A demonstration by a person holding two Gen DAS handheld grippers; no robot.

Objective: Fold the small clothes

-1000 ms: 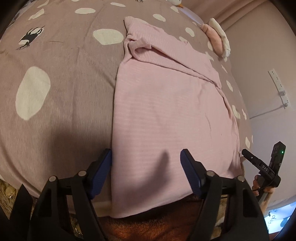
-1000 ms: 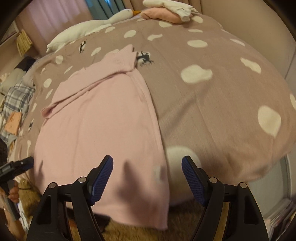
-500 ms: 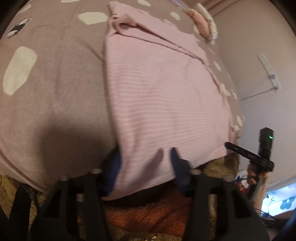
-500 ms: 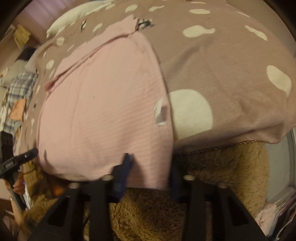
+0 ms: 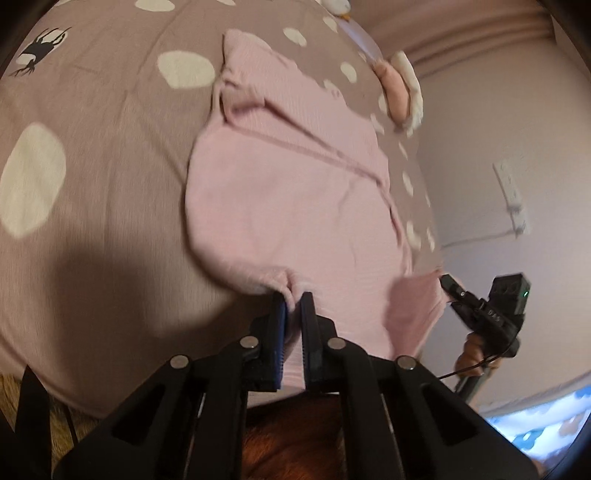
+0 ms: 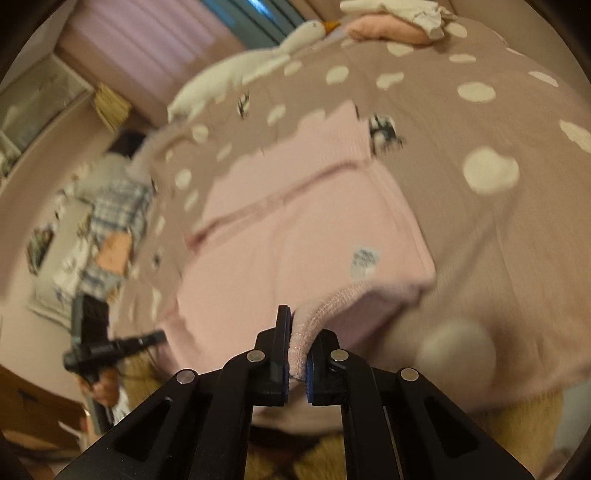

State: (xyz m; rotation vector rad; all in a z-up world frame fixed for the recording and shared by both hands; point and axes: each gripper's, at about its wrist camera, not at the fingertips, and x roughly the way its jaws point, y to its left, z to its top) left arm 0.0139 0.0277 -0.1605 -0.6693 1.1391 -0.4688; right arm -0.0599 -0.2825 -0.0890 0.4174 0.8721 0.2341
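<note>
1. My left gripper [image 5: 293,301] and right gripper [image 6: 300,325] have just closed, each pinching the pink garment [image 5: 295,192] at its near hem.
2. It lies ahead on the spotted bedspread [image 5: 92,184]; folded clothes [image 6: 391,26] sit far beyond.
3. Garment label [image 6: 364,260]: unreadable.

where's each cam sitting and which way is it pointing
Left wrist: rides the left gripper, angled down its fingers across the bed; jaws shut on the pink garment hem; the right gripper and its hand show at right.
Right wrist: rides the right gripper, looking up the bed toward a goose plush; jaws shut on the hem; the left gripper shows at left.
Shared: garment, dotted cover, folded pile.
</note>
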